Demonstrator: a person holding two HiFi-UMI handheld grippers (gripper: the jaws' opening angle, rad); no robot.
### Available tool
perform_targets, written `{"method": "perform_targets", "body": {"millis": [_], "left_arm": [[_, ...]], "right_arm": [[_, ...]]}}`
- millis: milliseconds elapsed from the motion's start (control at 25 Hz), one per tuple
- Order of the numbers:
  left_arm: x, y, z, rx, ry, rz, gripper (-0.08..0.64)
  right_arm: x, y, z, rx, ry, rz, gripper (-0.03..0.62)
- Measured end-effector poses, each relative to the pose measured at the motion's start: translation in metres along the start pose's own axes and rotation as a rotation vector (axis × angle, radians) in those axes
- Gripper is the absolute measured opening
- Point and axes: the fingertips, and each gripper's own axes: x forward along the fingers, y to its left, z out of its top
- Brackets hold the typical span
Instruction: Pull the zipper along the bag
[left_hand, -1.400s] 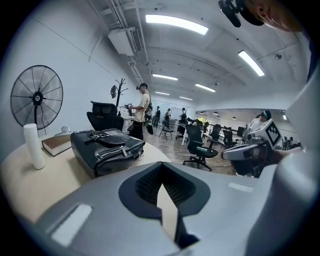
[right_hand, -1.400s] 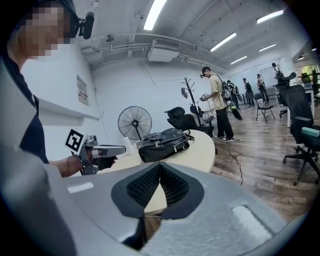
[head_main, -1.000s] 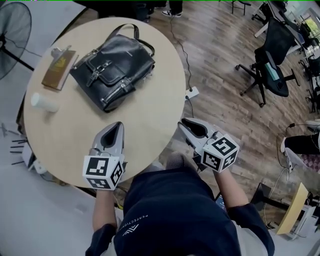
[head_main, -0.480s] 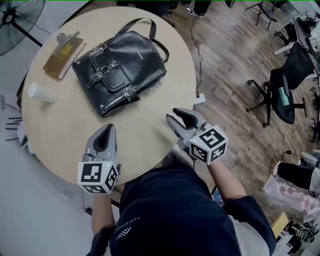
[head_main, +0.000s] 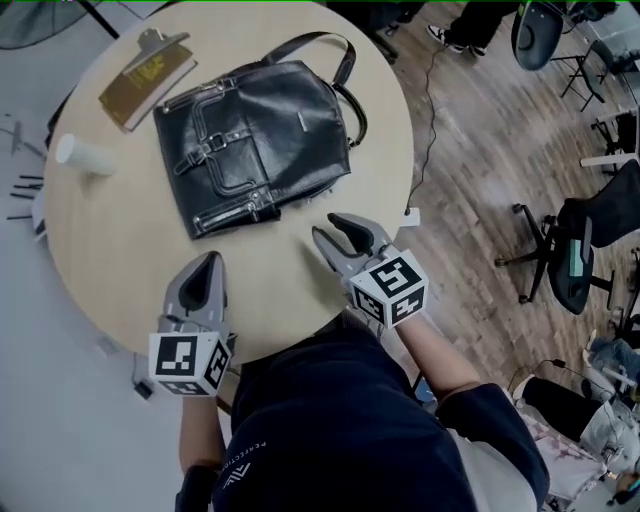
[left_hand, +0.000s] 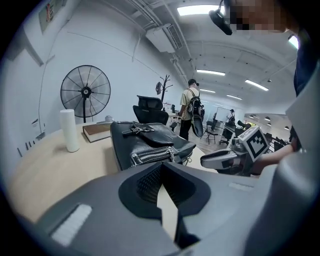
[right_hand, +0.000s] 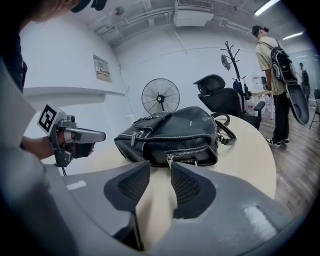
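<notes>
A black leather bag (head_main: 255, 140) lies flat on the round wooden table (head_main: 110, 250), its silver zipper (head_main: 240, 212) running along the edge nearest me. My right gripper (head_main: 327, 227) hovers over the table just short of that edge. Its jaws have just been opening and stand open with nothing between them. In the right gripper view the zipper pull (right_hand: 170, 160) hangs straight ahead of the jaws (right_hand: 160, 172). My left gripper (head_main: 210, 262) is shut and empty, over the table further from the bag (left_hand: 150, 142), to its lower left.
A brown clipboard (head_main: 148, 78) and a white cup (head_main: 82, 155) sit left of the bag. The table's rim runs close behind both grippers. Office chairs (head_main: 575, 260) stand on the wood floor to the right. A standing fan (left_hand: 85, 92) and a person (left_hand: 192, 107) are beyond the table.
My right gripper has swung in from beside the table's rim to over the table near the bag's zipper edge, and its jaws have spread. The left gripper has shifted a little.
</notes>
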Motion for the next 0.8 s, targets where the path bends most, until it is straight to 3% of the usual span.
{"method": "perform_targets", "body": {"millis": [480, 800], "left_arm": [[0.010, -0.006, -0.012, -0.109, 0.036, 0.093, 0.018], [0.009, -0.006, -0.021, -0.146, 0.050, 0.126, 0.018]], "right_arm": [[0.046, -0.017, -0.011, -0.006, 0.081, 0.045, 0.155], [0.062, -0.017, -0.009, -0.014, 0.078, 0.012, 0.166]]}}
